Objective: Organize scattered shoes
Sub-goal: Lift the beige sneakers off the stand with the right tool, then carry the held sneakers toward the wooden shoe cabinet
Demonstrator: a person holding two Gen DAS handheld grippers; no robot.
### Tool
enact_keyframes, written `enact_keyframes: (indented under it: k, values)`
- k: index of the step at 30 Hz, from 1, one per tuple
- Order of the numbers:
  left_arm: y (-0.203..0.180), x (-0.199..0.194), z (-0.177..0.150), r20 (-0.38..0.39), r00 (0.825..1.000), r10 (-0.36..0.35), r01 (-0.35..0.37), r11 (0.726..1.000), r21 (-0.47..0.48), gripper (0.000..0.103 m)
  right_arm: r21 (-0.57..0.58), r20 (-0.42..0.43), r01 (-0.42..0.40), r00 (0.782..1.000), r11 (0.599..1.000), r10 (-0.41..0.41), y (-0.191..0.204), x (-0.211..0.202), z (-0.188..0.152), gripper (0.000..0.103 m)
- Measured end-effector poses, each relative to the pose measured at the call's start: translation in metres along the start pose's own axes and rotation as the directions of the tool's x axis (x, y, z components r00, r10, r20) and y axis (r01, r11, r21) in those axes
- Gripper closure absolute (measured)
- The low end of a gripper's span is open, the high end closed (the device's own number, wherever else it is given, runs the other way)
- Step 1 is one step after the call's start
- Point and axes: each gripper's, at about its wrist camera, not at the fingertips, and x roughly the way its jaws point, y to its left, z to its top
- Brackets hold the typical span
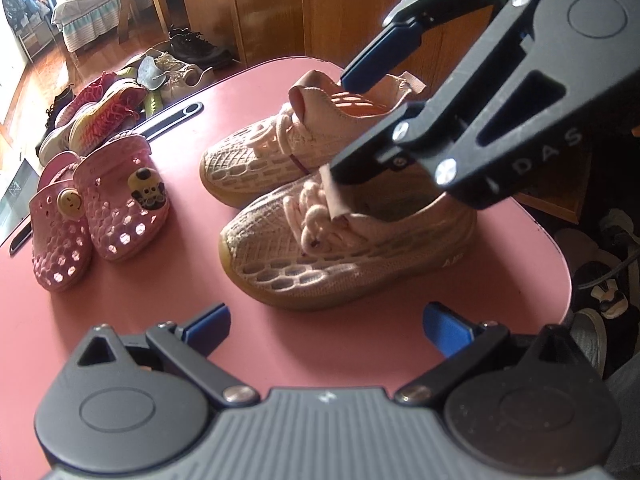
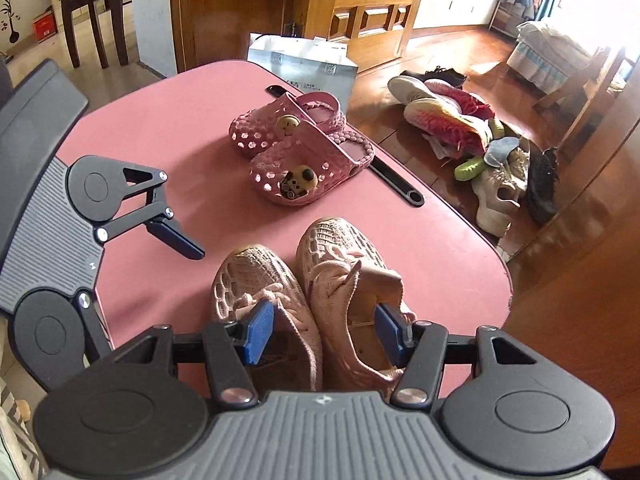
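Pink worktop (image 2: 160, 128) carries everything I see. My right tool (image 2: 324, 332) is spread wide, one finger in each collar of the peach knit sneakers (image 2: 304, 280) sitting side by side directly beneath it. My left tool (image 1: 326, 326) hovers wide open, holding nothing, the sneakers just ahead of it. Pink clogs (image 2: 296, 152) (charms on top) sit paired beyond the sneakers.

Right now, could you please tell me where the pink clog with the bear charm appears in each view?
Left wrist view: the clog with the bear charm sits left of centre, right of its mate.
Right wrist view: it sits upper centre, nearer than its mate.
Shared landmark: the black slot in the tabletop behind it.
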Motion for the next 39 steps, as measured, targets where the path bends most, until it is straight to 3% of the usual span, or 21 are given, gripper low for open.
enact_keyframes:
  k: [7, 12, 19, 20, 23, 26, 30, 35, 39]
  values:
    - [0.008, -0.001, 0.002, -0.005, 1.000, -0.009, 0.009, 1.000, -0.026, 0.000, -0.034, 0.012, 0.002, 1.000, 0.999, -0.001, -0.004, -0.019, -0.005, 0.048]
    - [0.004, 0.000, 0.002, -0.013, 1.000, -0.020, 0.019, 1.000, -0.014, 0.000, -0.166, -0.067, 0.014, 0.997, 0.986, -0.026, 0.011, -0.002, -0.010, 0.048]
    - [0.000, 0.006, 0.002, -0.007, 0.999, -0.039, 0.039, 0.999, -0.004, 0.000, -0.114, -0.104, 0.009, 0.994, 0.993, -0.021, 0.011, 0.031, -0.009, 0.049]
    - [-0.001, 0.007, 0.002, -0.003, 0.999, -0.040, 0.040, 0.999, 0.002, 0.000, -0.102, -0.124, 0.022, 0.992, 0.995, -0.035, 0.011, 0.037, -0.009, 0.053]
    - [0.002, 0.008, 0.003, 0.011, 0.999, -0.040, 0.040, 0.999, -0.007, 0.001, 0.004, -0.151, 0.036, 0.988, 0.999, -0.035, 0.004, 0.043, -0.004, 0.066]
    - [0.008, 0.009, 0.004, 0.018, 0.999, -0.031, 0.031, 0.999, -0.020, 0.010, 0.075, -0.164, 0.020, 0.986, 0.997, -0.008, -0.002, 0.041, -0.002, 0.077]
    - [0.016, 0.010, 0.005, 0.016, 1.000, -0.013, 0.014, 0.999, -0.031, 0.014, 0.206, -0.177, 0.045, 0.984, 0.978, -0.008, -0.007, 0.038, -0.002, 0.083]
    - [0.025, 0.009, 0.005, 0.019, 1.000, 0.024, -0.023, 0.999, -0.031, 0.014, 0.467, -0.216, 0.139, 0.976, 0.873, -0.040, -0.014, 0.032, -0.005, 0.085]
    - [0.033, 0.006, 0.005, 0.021, 0.999, 0.037, -0.036, 0.999, -0.028, 0.015, 0.550, -0.263, 0.222, 0.961, 0.805, -0.086, -0.005, 0.026, -0.006, 0.087]
